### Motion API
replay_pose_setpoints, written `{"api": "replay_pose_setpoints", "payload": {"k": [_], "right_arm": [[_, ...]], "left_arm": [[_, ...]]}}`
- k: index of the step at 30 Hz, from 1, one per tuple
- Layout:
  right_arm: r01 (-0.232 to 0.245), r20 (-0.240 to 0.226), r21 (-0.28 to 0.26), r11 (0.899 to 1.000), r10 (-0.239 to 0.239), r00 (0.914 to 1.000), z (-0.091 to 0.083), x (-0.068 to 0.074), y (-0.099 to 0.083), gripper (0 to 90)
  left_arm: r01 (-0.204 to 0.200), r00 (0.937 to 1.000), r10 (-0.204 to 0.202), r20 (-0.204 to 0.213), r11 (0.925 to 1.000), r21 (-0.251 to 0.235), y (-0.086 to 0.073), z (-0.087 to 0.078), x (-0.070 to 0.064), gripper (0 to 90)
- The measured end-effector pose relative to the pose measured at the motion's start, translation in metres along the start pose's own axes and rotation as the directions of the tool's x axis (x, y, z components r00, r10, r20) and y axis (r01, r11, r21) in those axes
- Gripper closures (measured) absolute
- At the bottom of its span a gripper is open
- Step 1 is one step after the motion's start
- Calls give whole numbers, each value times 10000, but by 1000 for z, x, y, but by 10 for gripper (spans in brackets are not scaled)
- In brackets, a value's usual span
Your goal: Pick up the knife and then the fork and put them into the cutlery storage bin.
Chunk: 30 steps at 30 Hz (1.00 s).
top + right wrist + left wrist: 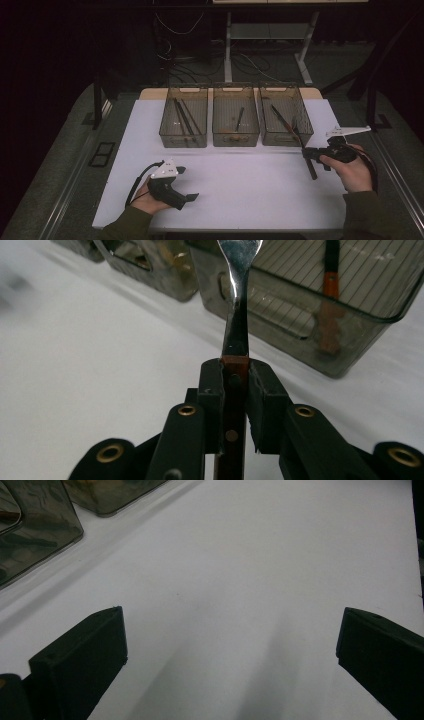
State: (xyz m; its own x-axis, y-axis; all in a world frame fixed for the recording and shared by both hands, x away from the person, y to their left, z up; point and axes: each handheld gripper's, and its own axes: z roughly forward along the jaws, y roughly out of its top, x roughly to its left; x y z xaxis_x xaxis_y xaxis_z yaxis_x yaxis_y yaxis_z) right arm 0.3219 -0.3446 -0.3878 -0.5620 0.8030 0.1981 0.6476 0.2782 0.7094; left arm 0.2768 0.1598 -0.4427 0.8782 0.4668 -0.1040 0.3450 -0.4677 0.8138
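High view: white worktop (240,190) carries three smoky clear bins in a row at the far edge: left bin (183,123), middle bin (235,121), right bin (285,121), each w/ dark utensils inside. Left tongs (189,184) sit low over the worktop at front left, held in the left hand (146,199), well apart from the bins. Right tongs (306,153) are at the right side, held in the right hand (352,172), gripping a long dark utensil (303,146). The utensil runs diagonally; upper end is at the front wall of the right bin, lower end hangs over the worktop.

Left gripper view: both jaws stand wide apart, nothing between them, bare worktop (240,580) beneath. Bin corners (35,530) at top left.

Right gripper view: jaws are clamped on the utensil's reddish-brown riveted handle (234,405). Metal shaft (239,270) extends up toward the bin wall (310,315). Working end is cut off at the frame edge; type can't be confirmed. An orange-handled item (329,295) lies inside that bin.
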Motion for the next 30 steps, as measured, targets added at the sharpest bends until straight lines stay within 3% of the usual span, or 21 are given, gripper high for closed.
{"api": "replay_pose_setpoints", "payload": {"k": [9, 18, 30], "right_arm": [[-236, 91, -738, 9970, 244, 9997, -5, -4, 7, 778], [-182, 375, -1251, 9920, 230, 9990, -5, -5, 21, 777], [-72, 862, -2020, 9794, 251, 9960, -7, -14, 54, 778]], "left_arm": [[104, 9999, -104, -13, 9999, -87, 0, 1, -1, 0], [134, 9999, -134, -21, 9998, -118, 0, 1, -1, 0], [137, 9999, -137, -9, 9998, -130, 0, 1, -1, 0]]}}
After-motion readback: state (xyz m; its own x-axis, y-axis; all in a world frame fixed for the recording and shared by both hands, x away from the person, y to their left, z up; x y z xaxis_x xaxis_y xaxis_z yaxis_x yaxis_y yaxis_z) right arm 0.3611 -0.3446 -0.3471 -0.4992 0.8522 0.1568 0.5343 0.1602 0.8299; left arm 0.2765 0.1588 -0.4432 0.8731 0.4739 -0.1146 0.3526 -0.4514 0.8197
